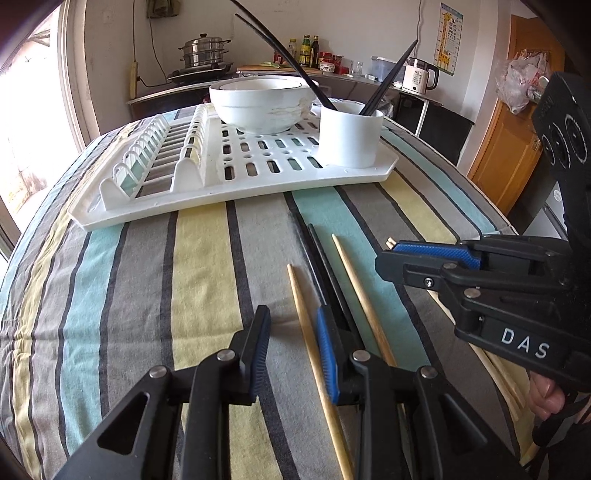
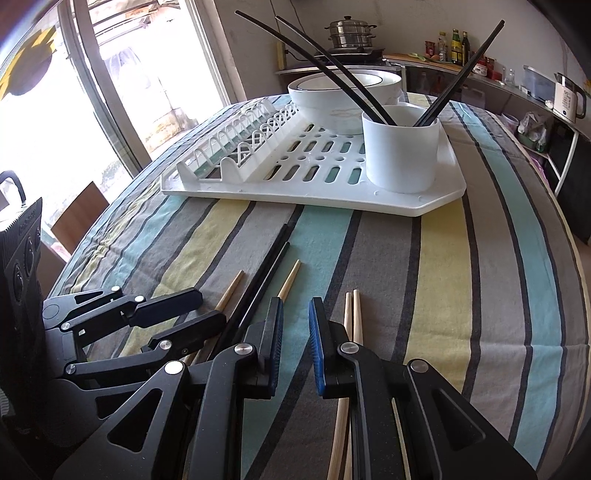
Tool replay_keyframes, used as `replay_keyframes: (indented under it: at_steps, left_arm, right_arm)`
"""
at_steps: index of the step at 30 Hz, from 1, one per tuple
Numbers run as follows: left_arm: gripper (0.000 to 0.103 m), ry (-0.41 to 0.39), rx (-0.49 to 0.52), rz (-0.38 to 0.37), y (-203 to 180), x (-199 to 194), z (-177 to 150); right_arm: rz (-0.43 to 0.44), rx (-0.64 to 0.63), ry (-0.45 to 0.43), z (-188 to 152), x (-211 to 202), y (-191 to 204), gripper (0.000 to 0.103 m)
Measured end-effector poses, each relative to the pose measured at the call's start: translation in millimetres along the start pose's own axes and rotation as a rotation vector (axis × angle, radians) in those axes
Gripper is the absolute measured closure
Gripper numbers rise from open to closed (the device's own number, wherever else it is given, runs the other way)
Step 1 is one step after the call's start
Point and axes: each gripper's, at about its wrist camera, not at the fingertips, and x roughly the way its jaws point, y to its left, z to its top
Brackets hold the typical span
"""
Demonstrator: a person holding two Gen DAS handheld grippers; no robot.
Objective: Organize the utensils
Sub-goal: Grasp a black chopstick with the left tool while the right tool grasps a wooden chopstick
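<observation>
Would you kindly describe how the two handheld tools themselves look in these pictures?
Both are matte black plastic with silver pivot rivets. The left tool and right tool carry ribbed blue pads on their fingers. The right tool's body bears white "DAS" lettering; the person's bare fingers grip its handle.

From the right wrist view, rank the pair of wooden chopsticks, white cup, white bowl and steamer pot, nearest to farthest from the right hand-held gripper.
1. Pair of wooden chopsticks, on the cloth just past the right hand-held gripper, right side.
2. White cup, rack's near right corner.
3. White bowl, behind the cup.
4. Steamer pot, back counter.
</observation>
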Motion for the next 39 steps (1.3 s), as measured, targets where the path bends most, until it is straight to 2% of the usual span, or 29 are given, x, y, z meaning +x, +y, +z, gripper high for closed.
replay_keyframes:
  at_steps: [2,4,10,16,22,23,24,30,32,34,39]
  left_arm:
    - [0.077,0.001,-0.003,0.012,4.4,-1.0,-0.8]
    - [0.089,-0.001,-0.015,0.024,11.3,-2.7,-2.3]
    - [0.096,-0.006,-0.039,0.041,30.7,-7.9,-7.0]
    - [0.096,-0.007,-0.051,0.034,41.7,-9.9,-8.9]
    - [0.096,0.019,-0.052,0.005,46.5,-7.5,-3.7]
    - [0.096,0.029,-0.047,0.003,46.4,-6.3,-1.1]
    - [0.096,0.040,-0.036,0.004,45.8,-4.1,1.8]
    - [0.095,0.096,0.019,0.001,42.4,8.2,19.1]
    - [0.093,0.110,0.019,-0.011,43.1,11.8,24.5]
    - [0.085,0.118,0.027,-0.033,42.6,15.5,29.5]
    - [0.085,0.110,0.086,0.013,32.5,21.3,35.1]
  right_arm:
    - [-0.002,-0.010,0.004,2.0,1.1,3.3,0.089]
    - [-0.007,-0.012,0.012,4.2,3.9,4.9,0.089]
    - [-0.035,-0.001,0.051,11.2,19.0,5.5,0.089]
    - [-0.064,-0.013,0.081,19.6,30.2,11.5,0.088]
    - [-0.147,-0.065,0.105,24.9,36.2,24.3,0.089]
    - [-0.150,-0.065,0.106,25.6,36.6,24.4,0.092]
    - [-0.152,-0.065,0.108,26.0,36.8,24.4,0.095]
    - [-0.136,-0.054,0.111,26.2,36.7,22.5,0.099]
    - [-0.129,-0.048,0.110,26.4,36.9,21.4,0.099]
    - [-0.128,-0.046,0.108,26.5,36.6,21.1,0.099]
    - [-0.117,-0.038,0.102,26.3,34.3,19.1,0.099]
